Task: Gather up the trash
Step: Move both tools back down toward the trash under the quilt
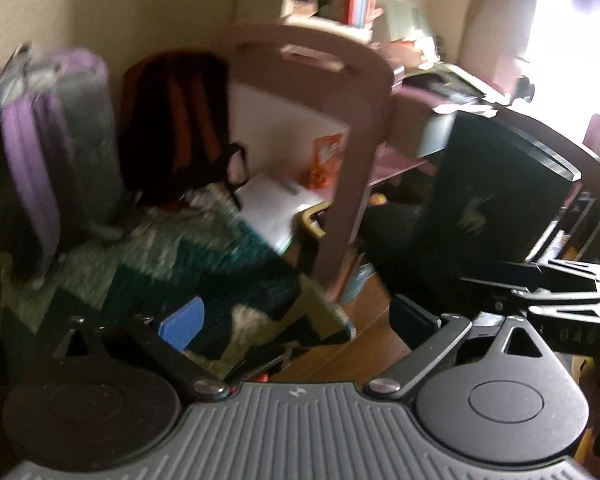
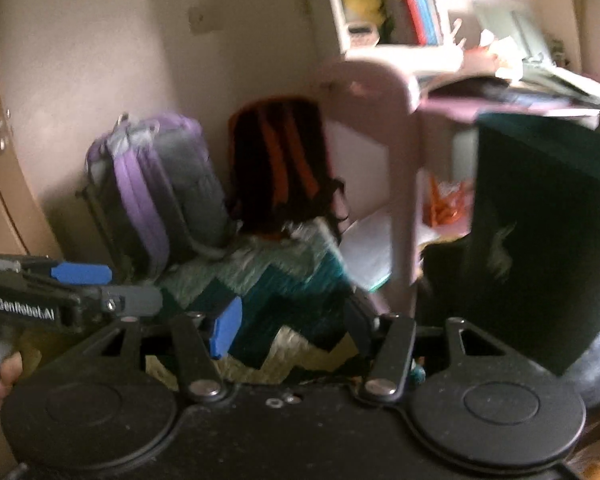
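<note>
Trash is what I'm after, and the likeliest piece I can make out is the orange wrapper (image 1: 327,156) lying on the low shelf of the pink desk (image 1: 342,92), just behind its side panel, next to a sheet of white paper (image 1: 278,208). Both views are badly smeared, so I can't say for sure it is a wrapper.

My left claw (image 1: 296,320) stands wide open with nothing between its fingers, hanging over the zigzag blanket (image 1: 204,256). My right claw (image 2: 296,326) is open and empty too, above the same blanket.

To do this step well, I'd slow both hands first, so the picture sharpens and I can confirm the target. Then I'd bring one claw in through the gap beside the side panel, low and angled down, keeping well off the black-and-orange backpack (image 1: 176,120) and the dark green bag (image 1: 500,184). A thin wrapper probably needs a pinch on a raised edge, not a flat press. The other claw should stay back, clear of the first.
</note>
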Tool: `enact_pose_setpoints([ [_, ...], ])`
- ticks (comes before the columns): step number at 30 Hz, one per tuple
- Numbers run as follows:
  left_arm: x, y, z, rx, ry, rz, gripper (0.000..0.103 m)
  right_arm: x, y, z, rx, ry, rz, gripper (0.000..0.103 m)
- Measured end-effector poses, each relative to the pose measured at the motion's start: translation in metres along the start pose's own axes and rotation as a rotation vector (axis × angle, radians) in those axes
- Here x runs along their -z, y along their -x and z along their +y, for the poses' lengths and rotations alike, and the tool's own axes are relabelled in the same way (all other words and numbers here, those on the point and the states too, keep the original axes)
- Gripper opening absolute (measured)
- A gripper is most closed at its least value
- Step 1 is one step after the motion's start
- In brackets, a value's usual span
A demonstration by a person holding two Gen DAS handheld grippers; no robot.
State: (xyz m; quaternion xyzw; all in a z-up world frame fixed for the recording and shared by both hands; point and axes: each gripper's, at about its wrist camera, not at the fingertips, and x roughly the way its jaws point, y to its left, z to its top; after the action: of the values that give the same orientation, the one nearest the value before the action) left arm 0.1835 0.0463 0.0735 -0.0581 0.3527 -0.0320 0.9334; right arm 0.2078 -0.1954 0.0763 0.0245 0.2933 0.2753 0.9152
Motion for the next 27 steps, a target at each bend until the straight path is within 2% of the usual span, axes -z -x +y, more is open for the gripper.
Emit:
enact_pose_setpoints([
  [4,0.035,-0.034,0.037,-0.036,0.053,0.031,0.1,0.035,-0.043,0.01,-0.025,0.01,0.037,0.057],
  [9,0.085,-0.088,0.073,-0.091,0.114,0.091,0.1,0.072,-0.107,0.013,-0.014,0.008,0.165,0.057],
  [12,0.118,-0.123,0.087,-0.157,0.119,0.126,0.1,0.092,-0.14,0.013,-0.017,0.054,0.225,0.057],
  [16,0.16,-0.171,0.098,-0.219,0.121,0.208,0.1,0.121,-0.187,0.005,-0.03,0.051,0.319,0.057],
  [21,0.202,-0.234,0.111,-0.258,0.185,0.367,0.1,0.162,-0.247,-0.011,-0.027,0.037,0.445,0.057],
  [27,0.242,-0.302,0.122,-0.282,0.167,0.463,0.1,0.192,-0.312,-0.016,-0.062,0.095,0.55,0.057],
])
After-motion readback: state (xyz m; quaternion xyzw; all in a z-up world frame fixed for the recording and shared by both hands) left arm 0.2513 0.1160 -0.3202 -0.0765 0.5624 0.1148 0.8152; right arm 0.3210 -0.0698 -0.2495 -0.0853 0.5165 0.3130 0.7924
